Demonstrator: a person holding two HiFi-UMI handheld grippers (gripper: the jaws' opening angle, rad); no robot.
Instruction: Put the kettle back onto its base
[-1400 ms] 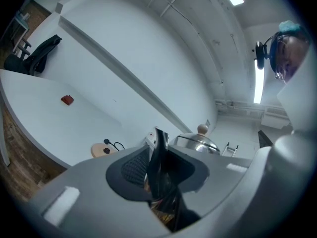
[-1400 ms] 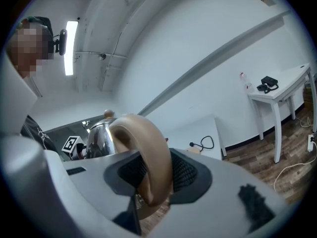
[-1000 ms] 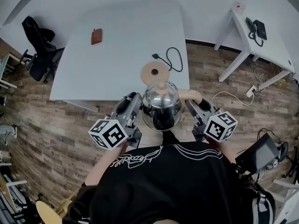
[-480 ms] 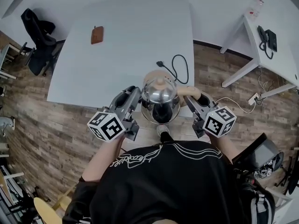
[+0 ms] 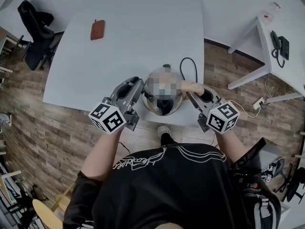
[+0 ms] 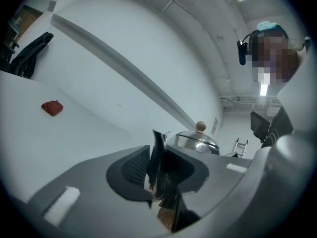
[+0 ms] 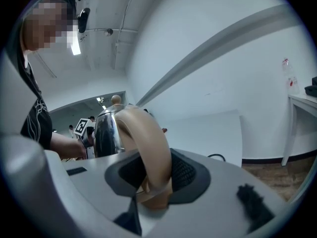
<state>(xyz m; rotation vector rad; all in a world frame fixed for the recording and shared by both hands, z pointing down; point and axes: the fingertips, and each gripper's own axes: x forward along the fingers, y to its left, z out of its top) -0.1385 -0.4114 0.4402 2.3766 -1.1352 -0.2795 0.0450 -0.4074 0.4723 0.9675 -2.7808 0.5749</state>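
- Round polished-steel kettle [image 5: 163, 107] with tan loop handle [image 5: 193, 86]: hanging between both claws over the near edge of the white square worktop [image 5: 119, 51]. Its base is not showing, and I am judging it to be lying hidden directly underneath. Whether the kettle is already touching down cannot be told
- Left claw [image 5: 141, 91]: clamping the thin steel spout [image 6: 157, 152], pads pressing on it
- Right claw [image 5: 191, 94]: jaws closing, with the tan handle sitting between the pads and touching them
- Handling advice: lowering both claws together and level, holding the body upright so that it is seating squarely. The spout grip is looking thin and slippery, so the handle side should be carrying the weight. Releasing only once the kettle is settled
- Black power cord [image 5: 189, 65]: looping on the worktop just behind the kettle and worth avoiding
- Small brown leather pouch [image 5: 97, 30]: lying well apart, far left
- Room: wood-plank floor [image 5: 47, 123]; second white desk [image 5: 286, 66] at the right, carrying a black telephone [image 5: 281, 44]; black chair [image 5: 33, 20] standing by the far left corner
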